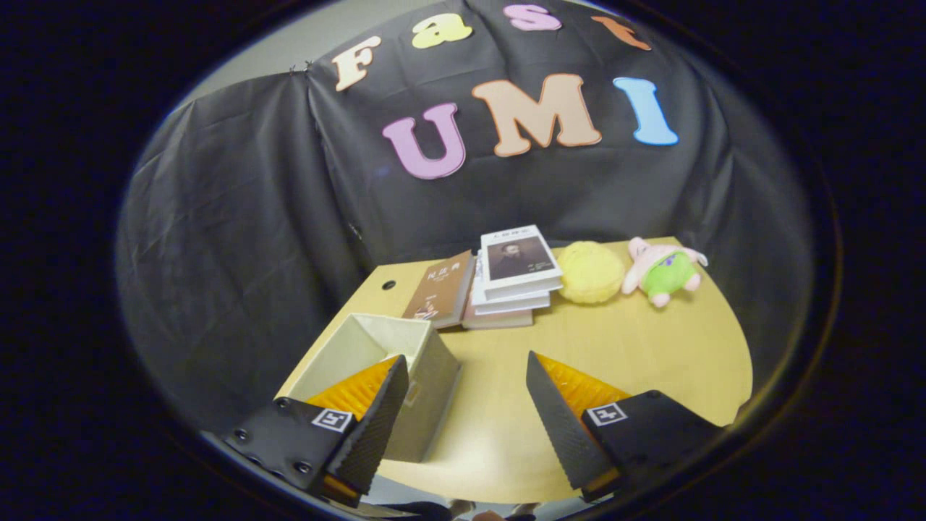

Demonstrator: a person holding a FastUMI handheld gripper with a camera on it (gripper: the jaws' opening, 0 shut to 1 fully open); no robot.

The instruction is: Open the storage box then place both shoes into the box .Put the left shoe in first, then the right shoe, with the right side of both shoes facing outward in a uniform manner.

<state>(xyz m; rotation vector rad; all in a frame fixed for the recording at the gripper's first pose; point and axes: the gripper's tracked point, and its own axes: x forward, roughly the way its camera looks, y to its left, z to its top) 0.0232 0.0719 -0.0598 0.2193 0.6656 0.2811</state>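
Note:
A beige fabric storage box point(427, 376) stands on the wooden table point(651, 354), its top open and its inside showing pale and bare. My gripper point(463, 373) is open, held above the table's near edge. The left finger point(376, 427) hangs in front of the box's near right corner; the right finger point(557, 420) is over bare tabletop to the box's right. Nothing lies between the fingers.
Beyond the box a brown book point(443, 289) leans against a stack of books point(515, 271). A yellow fluffy ball point(589, 271) and a pink and green plush toy point(664, 269) sit at the far right. Black cloth walls close in behind and left.

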